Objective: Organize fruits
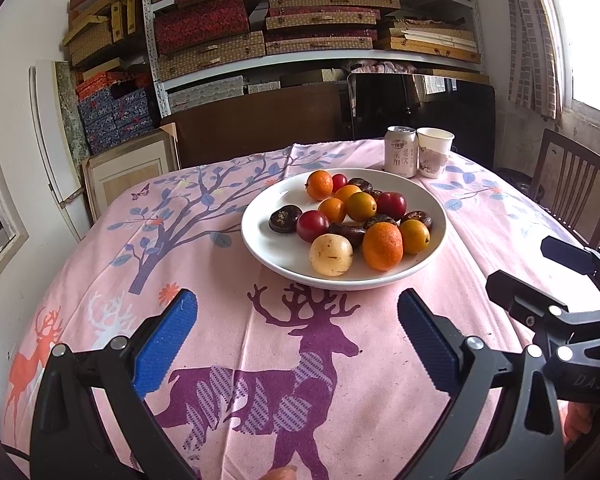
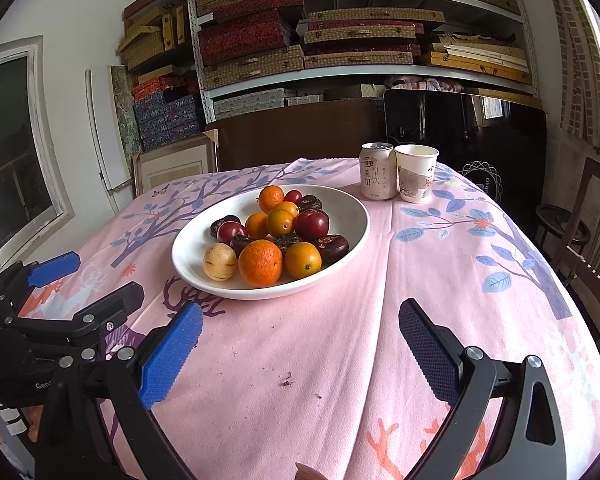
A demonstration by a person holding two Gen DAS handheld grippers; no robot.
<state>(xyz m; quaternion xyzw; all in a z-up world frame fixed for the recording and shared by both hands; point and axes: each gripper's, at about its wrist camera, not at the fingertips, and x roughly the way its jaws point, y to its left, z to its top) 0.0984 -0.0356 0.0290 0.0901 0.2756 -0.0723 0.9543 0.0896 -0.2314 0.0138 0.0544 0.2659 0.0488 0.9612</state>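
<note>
A white bowl [image 1: 260, 236] [image 2: 352, 216] stands mid-table, holding several fruits: a big orange [image 1: 382, 246] [image 2: 260, 263], a pale yellow round fruit [image 1: 331, 255] [image 2: 219, 262], red plums [image 1: 312, 225] [image 2: 311, 225], small yellow-orange fruits [image 1: 414, 236] [image 2: 302, 260] and dark brown ones [image 1: 285, 218] [image 2: 332, 249]. My left gripper [image 1: 298, 306] hovers open over the cloth in front of the bowl, nothing between its blue pads. My right gripper [image 2: 300, 316] is open too, just short of the bowl's near right rim. Each gripper shows at the edge of the other's view.
A drink can [image 1: 400, 151] [image 2: 377, 176] and a paper cup [image 1: 434, 151] [image 2: 415, 173] stand behind the bowl. The pink deer-print cloth [image 1: 228, 344] [image 2: 440, 280] covers the table. A wooden chair [image 1: 572, 188] [image 2: 592, 248] is at the right; shelves of boxes [image 1: 316, 20] are behind.
</note>
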